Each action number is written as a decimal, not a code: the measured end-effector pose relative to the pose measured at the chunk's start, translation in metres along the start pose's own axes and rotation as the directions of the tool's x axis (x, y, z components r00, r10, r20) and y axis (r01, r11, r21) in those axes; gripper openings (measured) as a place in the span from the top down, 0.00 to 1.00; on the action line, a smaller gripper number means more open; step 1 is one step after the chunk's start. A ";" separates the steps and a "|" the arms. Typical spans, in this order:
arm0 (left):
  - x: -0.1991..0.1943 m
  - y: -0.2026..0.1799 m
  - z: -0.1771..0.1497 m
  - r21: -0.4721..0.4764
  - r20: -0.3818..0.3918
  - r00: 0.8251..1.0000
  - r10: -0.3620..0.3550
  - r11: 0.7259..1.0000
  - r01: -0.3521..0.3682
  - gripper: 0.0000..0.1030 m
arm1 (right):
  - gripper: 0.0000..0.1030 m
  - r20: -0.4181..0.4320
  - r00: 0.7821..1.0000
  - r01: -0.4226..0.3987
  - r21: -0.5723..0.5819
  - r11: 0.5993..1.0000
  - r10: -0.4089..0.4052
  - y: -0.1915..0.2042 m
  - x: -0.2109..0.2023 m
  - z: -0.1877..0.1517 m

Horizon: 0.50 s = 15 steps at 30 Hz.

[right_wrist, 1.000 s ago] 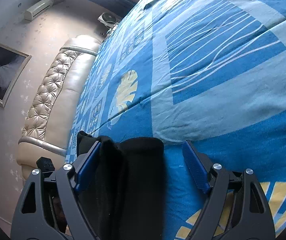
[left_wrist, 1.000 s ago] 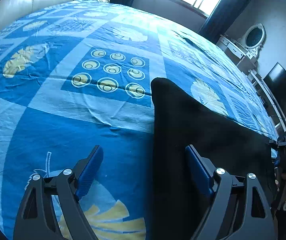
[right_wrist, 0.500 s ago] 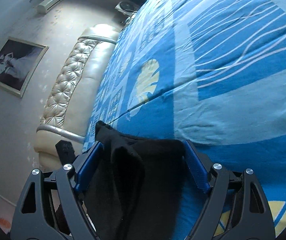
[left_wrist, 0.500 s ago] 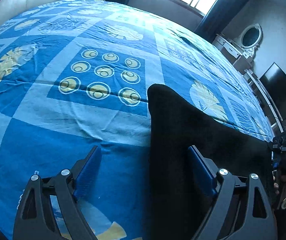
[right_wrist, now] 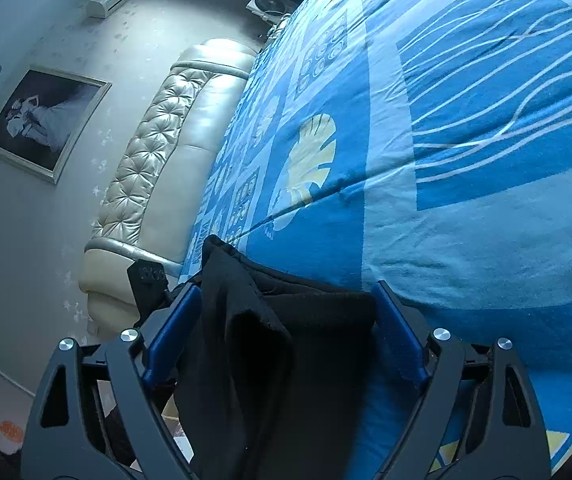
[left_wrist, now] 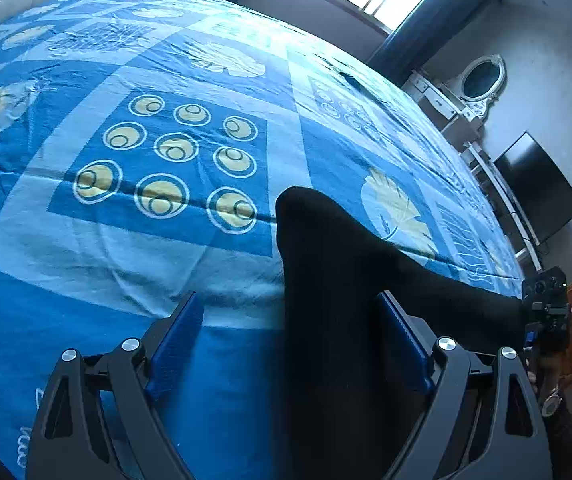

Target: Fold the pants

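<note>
On the blue patterned bedsheet (left_wrist: 134, 240), the left gripper (left_wrist: 289, 344) has its blue-padded jaws spread, one on bare sheet, the other over the black fabric pants (left_wrist: 337, 280). The right gripper (right_wrist: 286, 320), past the pants' far end, is also spread, a bunched fold of the pants between its jaws.
</note>
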<state>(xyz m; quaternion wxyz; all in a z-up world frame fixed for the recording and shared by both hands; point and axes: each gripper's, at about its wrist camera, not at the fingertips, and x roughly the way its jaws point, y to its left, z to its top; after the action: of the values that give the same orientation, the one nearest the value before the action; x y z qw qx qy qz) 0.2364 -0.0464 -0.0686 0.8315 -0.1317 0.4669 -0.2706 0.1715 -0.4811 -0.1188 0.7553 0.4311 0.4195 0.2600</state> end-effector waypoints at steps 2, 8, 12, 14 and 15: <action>0.001 0.000 0.003 0.000 -0.005 1.000 -0.009 1.000 0.009 0.16 | 0.16 -0.003 1.000 -0.011 0.000 1.000 0.011 0.000 -0.001 0.000; 0.007 0.003 0.009 -0.020 -0.001 1.000 -0.026 0.999 0.026 0.16 | 0.45 0.001 1.000 0.004 -0.010 1.000 -0.004 -0.004 -0.003 -0.001; 0.011 0.000 0.013 0.000 -0.014 0.999 -0.034 0.999 0.034 0.30 | 0.61 0.000 1.000 -0.007 0.028 1.000 0.007 -0.014 -0.002 -0.002; 0.014 -0.005 0.014 0.027 -0.034 0.997 -0.074 0.997 0.075 0.62 | 0.63 0.013 1.000 -0.002 0.020 1.000 0.002 -0.013 -0.002 -0.004; 0.014 -0.011 0.013 0.045 -0.036 0.996 -0.077 0.996 0.078 0.65 | 0.64 0.020 1.000 -0.005 0.021 1.000 0.004 -0.012 -0.002 -0.004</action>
<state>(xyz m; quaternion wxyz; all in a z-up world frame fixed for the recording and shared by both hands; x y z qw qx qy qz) 0.2501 -0.0639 -0.0668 0.8151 -0.1256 0.4692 -0.3158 0.1672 -0.4869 -0.1298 0.7543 0.4425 0.4138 0.2529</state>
